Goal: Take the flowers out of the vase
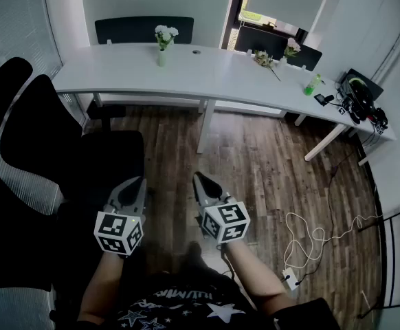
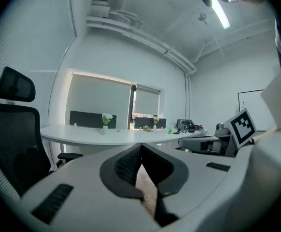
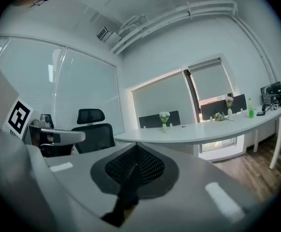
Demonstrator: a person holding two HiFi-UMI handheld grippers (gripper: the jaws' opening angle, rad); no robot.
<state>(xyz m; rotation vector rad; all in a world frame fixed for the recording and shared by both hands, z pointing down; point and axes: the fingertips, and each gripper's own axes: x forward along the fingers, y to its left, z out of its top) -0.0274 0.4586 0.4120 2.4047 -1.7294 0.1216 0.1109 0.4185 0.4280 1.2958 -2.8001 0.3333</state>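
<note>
The flowers (image 1: 165, 32) are a small white bunch on thin green stems. They stand in a slim pale vase (image 1: 161, 58) on the long white table (image 1: 104, 78), well ahead of both grippers and roughly in line with the gap between them. They look light, soft and easily bruised, and the narrow vase would likely tip or drag along if the stems were pulled sideways. The best hold is probably low on the gathered stems, just above the vase's mouth, with a gentle squeeze and a straight lift while the other gripper steadies the vase body. The left gripper (image 1: 138, 184) is clenched, its pads meeting at the tips with nothing between them. The right gripper (image 1: 200, 180) is likewise closed tight and empty. Both hang over the wooden floor (image 1: 255, 157), touching nothing and well apart from the table.
</note>
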